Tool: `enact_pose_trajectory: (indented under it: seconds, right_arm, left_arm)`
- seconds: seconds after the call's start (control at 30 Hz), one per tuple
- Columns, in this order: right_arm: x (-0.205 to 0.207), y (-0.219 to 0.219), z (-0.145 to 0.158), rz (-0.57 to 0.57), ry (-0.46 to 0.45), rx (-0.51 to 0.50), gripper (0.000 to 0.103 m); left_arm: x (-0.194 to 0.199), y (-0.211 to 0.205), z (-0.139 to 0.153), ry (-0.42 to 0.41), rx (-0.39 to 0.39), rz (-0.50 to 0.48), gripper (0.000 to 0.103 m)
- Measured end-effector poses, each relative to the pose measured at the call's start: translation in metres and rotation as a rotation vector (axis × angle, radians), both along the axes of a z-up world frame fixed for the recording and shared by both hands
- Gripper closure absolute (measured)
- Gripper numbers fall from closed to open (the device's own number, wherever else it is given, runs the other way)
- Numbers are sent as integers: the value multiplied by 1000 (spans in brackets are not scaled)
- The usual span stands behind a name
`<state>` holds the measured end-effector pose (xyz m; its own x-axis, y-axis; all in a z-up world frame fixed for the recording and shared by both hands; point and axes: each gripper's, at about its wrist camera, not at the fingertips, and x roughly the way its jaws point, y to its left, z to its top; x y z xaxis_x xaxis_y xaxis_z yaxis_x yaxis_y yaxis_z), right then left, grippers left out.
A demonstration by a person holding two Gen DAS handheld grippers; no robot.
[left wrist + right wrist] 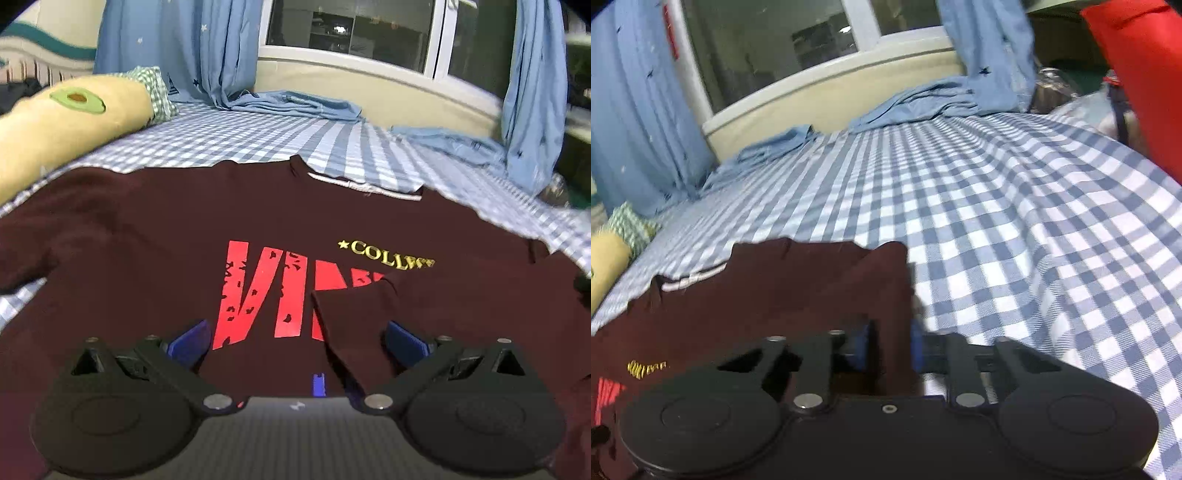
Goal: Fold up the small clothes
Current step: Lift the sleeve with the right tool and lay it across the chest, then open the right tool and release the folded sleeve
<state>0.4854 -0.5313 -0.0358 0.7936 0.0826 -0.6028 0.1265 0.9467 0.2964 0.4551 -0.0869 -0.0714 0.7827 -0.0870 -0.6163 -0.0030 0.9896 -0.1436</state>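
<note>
Partly, T-shirt point(812, 280) edge between right gripper point(888, 349) pads

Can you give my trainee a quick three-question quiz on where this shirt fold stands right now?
1. True or false: the left claw is shut on the maroon T-shirt.
2. What is the right claw closed on?
A. the blue curtain
B. the shirt's right-hand edge
C. the yellow pillow
3. What surface is the shirt lying on?

Key:
1. False: its jaws stand wide apart over the red print, and a folded flap lies between them ungripped.
2. B: a narrow strip of maroon cloth sits pinched between the blue pads.
3. A blue-and-white checked sheet.
</note>
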Motion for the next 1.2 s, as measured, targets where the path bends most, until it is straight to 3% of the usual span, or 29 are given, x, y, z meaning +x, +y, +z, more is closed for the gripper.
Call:
enact_pose_trajectory:
  seconds: [0.07,0.2,0.27,0.37,0.5,0.67,0.77,0.87,0.9,1.07,1.2]
  right_arm:
    - [-8,-8,2,-19,-7,28,93]
    - [-5,-16,-12,-70,32,53,94]
    - [-9,-15,-14,-78,22,65,89]
    - [-21,-17,-8,-75,24,40,70]
    - [-67,-5,10,-22,19,-105,36]
    - [-140,17,16,58,-8,-239,26]
    - [-153,42,7,112,-20,-380,25]
    - [-143,62,-1,122,-40,-480,33]
    - [-138,66,-3,116,-46,-500,40]
    - [-118,76,-11,107,-57,-554,88]
    - [-124,73,-14,80,-62,-534,95]
  left_arm:
    - [0,2,-1,-4,-19,-1,1]
    - [3,-5,-4,12,34,-4,1]
    - [4,-10,-5,21,61,-3,1]
    - [3,-12,-6,21,77,-3,0]
    - [3,-13,-6,19,76,-2,0]
    - [3,-12,-6,20,82,-1,0]
    - [3,-13,-6,20,83,-1,0]
    - [3,-13,-6,19,81,0,0]
    - [3,-13,-6,19,82,0,0]
    - [3,-14,-6,21,89,2,0]
    - [3,-14,-6,21,93,4,0]
